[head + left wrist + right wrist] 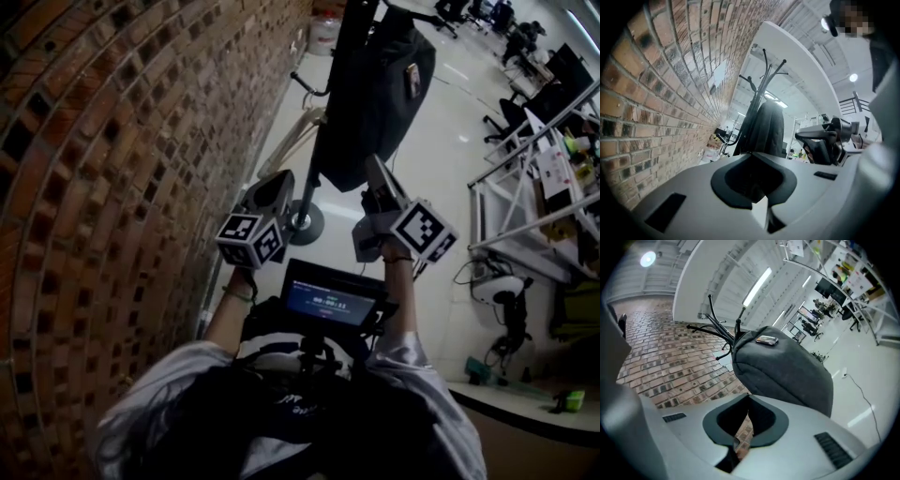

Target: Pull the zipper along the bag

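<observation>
Brick wall [112, 141] runs down the left, with pale floor [422, 159] to the right. 1 dark bag [375, 103] hangs on a coat stand [307, 202] beside the wall. The zipping looks not yet begun: neither tool touches the bag, and its zipper cannot be picked out. Both arms are raised, aiming the 2 tools up at the bag's underside. The left gripper [274, 192] sits just below its lower left edge and the right gripper [378, 173] just beside its bottom. Both have jaws pressed together on nothing.
</observation>
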`<state>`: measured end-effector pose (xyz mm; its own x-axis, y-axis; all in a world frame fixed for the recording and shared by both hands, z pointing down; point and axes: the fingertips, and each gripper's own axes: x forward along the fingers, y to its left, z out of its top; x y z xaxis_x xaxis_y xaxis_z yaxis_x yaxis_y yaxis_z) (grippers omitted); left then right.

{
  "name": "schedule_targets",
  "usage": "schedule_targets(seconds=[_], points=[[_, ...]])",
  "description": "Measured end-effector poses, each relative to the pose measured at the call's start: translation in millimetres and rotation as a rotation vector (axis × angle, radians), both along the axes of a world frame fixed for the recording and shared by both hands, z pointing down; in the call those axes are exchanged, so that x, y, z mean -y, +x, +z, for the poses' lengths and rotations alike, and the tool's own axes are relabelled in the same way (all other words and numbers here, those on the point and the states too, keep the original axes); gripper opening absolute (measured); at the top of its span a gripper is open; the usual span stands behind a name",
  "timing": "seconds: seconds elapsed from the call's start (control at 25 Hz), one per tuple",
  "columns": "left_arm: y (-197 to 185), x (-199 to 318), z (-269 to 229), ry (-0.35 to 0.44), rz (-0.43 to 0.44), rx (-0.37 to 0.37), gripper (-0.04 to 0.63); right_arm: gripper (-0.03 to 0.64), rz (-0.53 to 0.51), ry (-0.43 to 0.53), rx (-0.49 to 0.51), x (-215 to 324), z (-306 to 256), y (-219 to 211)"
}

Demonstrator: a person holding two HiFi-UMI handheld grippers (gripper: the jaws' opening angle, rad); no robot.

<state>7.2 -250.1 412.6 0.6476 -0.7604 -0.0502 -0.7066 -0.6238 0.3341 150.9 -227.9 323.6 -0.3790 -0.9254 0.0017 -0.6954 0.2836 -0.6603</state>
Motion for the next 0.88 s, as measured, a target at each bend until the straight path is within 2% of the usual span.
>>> schedule_targets(seconds=[0.48,0.88], points=[[34.9,-70.8,-11.6,-0.023,-0.1,0.073,0.002,-0.015,-0.017,0.05,-0.088,-68.6,23.4,68.2],[40.7,-150.0,-12.8,0.005,-0.223,0.08,0.002,-0.015,-0.177,0.123,-0.221,-133.7,50.6,49.3]])
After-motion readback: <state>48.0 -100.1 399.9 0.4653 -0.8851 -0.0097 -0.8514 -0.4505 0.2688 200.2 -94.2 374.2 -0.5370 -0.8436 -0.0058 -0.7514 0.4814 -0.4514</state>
